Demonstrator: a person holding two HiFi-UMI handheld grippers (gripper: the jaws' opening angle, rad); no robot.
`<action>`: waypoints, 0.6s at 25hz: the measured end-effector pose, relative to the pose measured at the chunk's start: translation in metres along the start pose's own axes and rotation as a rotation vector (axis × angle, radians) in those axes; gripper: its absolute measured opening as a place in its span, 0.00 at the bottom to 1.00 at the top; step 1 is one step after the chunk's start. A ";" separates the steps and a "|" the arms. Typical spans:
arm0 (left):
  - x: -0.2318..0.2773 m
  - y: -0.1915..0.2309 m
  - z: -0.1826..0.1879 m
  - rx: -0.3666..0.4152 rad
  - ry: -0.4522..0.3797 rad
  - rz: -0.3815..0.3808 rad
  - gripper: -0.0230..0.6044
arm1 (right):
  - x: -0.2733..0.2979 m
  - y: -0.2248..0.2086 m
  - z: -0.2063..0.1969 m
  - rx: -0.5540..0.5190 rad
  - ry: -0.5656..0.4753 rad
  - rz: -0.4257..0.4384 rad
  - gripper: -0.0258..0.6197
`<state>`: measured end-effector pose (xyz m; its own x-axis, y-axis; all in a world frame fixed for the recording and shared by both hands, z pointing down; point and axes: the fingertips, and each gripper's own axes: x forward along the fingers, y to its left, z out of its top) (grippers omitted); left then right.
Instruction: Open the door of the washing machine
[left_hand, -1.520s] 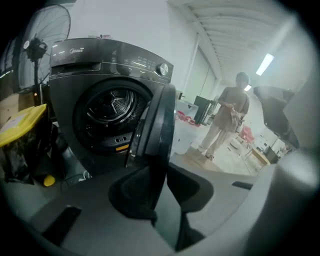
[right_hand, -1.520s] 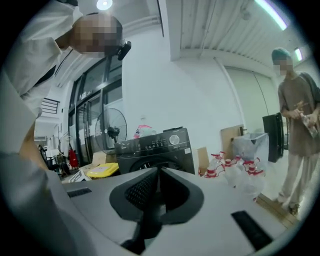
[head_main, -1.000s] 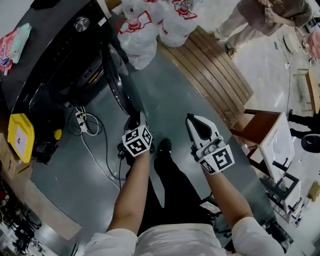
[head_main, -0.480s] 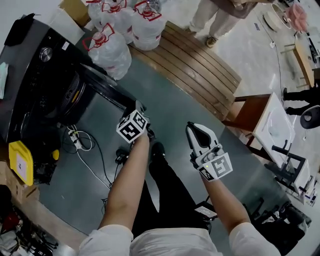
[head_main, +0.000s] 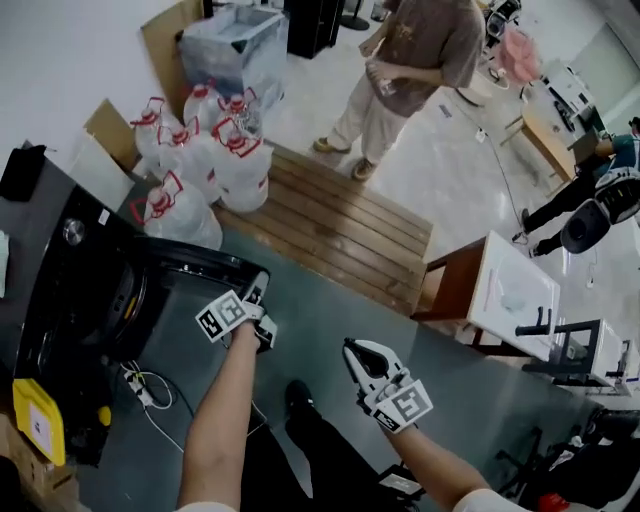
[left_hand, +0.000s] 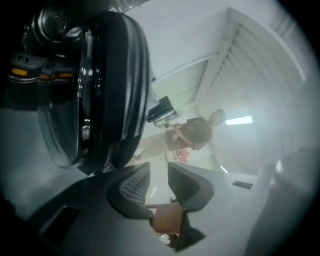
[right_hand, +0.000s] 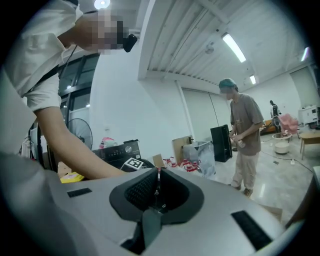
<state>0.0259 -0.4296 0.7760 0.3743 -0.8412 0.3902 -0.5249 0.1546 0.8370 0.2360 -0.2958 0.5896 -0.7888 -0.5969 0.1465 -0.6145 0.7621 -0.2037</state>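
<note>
Washing machine (head_main: 70, 275): black body, glossy. Door (left_hand: 107, 85): dark glossy plastic ring, clear shiny bulging window. Right tool (right_hand: 157, 175): smooth white plastic shell; pads (right_hand: 140, 192) dark, matt, fine ribbed texture. Left tool (left_hand: 157, 172): same dark matt ribbed pads. Platform (head_main: 340, 225): brown wood slats, matt. Floor (head_main: 330, 310): grey, smooth, slight sheen. Jugs (head_main: 235, 160): clear plastic, red handles. Boxes (head_main: 165, 45): plain brown cardboard, matt.

Clear plastic water jugs with red labels (head_main: 215, 150) cluster beside brown slatted wooden platform (head_main: 340, 235). Person in brown T-shirt, beige trousers (head_main: 405, 75) stands beyond it. Yellow plastic container (head_main: 38, 420) at lower left.
</note>
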 end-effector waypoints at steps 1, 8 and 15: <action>-0.008 -0.024 0.003 0.031 -0.017 -0.079 0.20 | -0.002 0.000 0.008 -0.007 -0.013 -0.004 0.10; -0.157 -0.135 0.035 0.392 -0.130 -0.239 0.17 | 0.000 0.036 0.079 -0.031 -0.080 0.056 0.10; -0.354 -0.222 0.088 0.784 -0.320 -0.109 0.14 | -0.009 0.104 0.178 -0.125 -0.173 0.132 0.10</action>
<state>-0.0571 -0.2113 0.4185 0.2816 -0.9546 0.0973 -0.9201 -0.2398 0.3098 0.1813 -0.2554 0.3947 -0.8554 -0.5162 -0.0432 -0.5114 0.8549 -0.0876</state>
